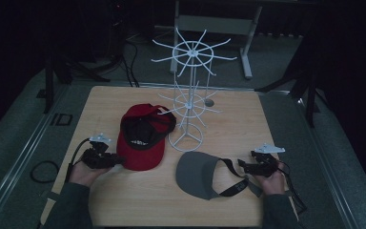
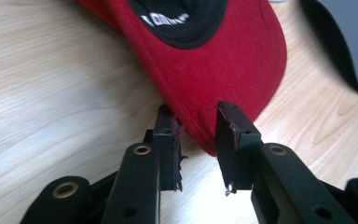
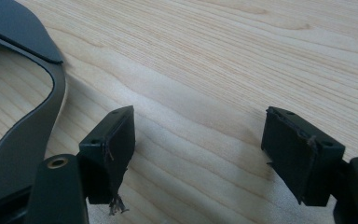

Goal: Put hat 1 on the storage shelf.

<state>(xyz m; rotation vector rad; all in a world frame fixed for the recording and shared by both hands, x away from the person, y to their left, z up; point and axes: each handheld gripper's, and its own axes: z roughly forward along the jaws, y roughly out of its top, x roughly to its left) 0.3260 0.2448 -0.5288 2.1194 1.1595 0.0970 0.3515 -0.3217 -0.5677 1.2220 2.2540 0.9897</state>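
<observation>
A red cap [image 1: 140, 143] with a black lining lies upside down on the wooden table [image 1: 124, 205], left of centre. My left gripper [image 1: 119, 161] is at the cap's near left. Its jaws stand apart astride the corner of the red brim [image 2: 223, 60], and the left one touches the brim's edge; left gripper [image 2: 193, 114]. A grey visor [image 1: 198, 174] with a black strap lies to the right. My right gripper [image 1: 242, 164] sits just right of that strap, wide open over bare wood, right gripper [image 3: 200, 116]. The visor's strap [image 3: 23, 135] curves past its left jaw.
A white wire rack [image 1: 188, 102] with two tiers of spokes stands on a round base behind the cap and visor. Metal rails frame the table's sides. Part of the grey visor [image 2: 354, 28] lies beyond the red brim.
</observation>
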